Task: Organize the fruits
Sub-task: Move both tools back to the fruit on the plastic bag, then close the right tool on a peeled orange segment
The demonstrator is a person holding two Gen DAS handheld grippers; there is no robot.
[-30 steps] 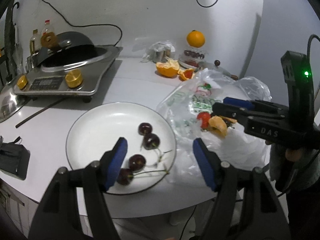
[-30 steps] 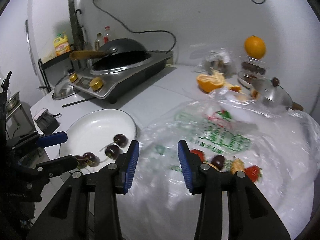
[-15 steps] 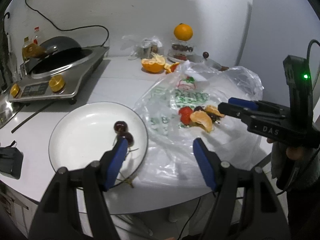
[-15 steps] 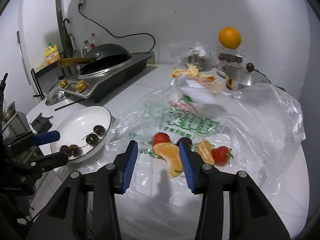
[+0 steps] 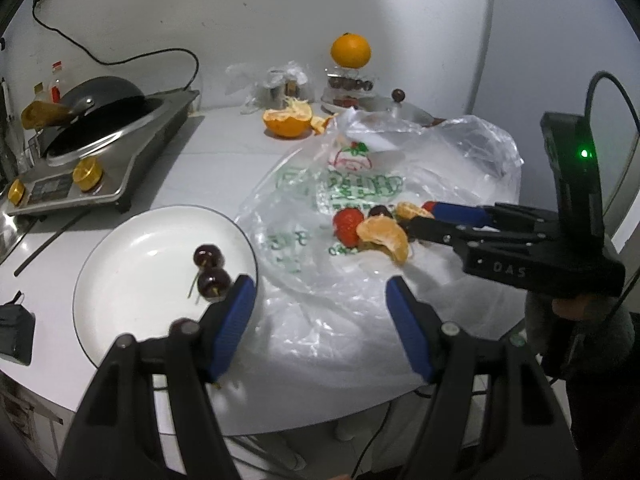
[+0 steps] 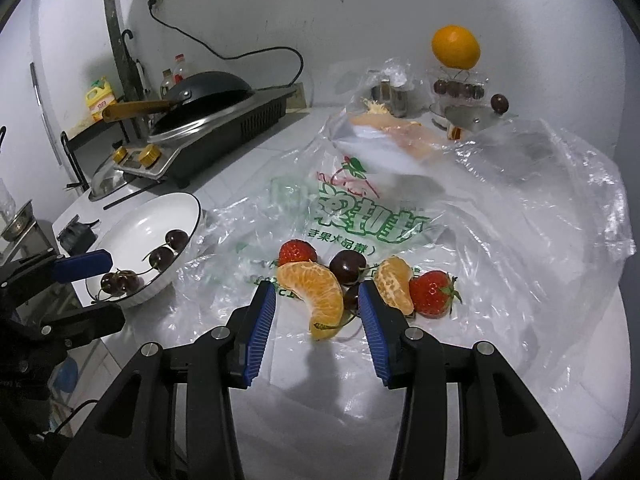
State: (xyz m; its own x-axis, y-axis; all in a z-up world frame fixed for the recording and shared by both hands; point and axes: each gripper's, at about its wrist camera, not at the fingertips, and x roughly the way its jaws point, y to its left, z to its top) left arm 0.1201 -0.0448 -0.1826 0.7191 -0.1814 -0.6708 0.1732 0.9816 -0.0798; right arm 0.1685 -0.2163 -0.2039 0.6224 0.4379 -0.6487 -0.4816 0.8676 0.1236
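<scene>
Right gripper hovered, blue pads apart, over large orange segment on clear printed plastic bag. Left gripper apart, empty, by white round plate near table's front edge.

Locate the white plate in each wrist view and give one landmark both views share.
Left wrist view: the white plate lies lower left, partly behind the left tongs' left finger, with cherries on it.
Right wrist view: the white plate sits at the left edge, mid-height, left of the plastic bag.
Shared landmark: the whole orange perched on the container by the back wall.
</scene>
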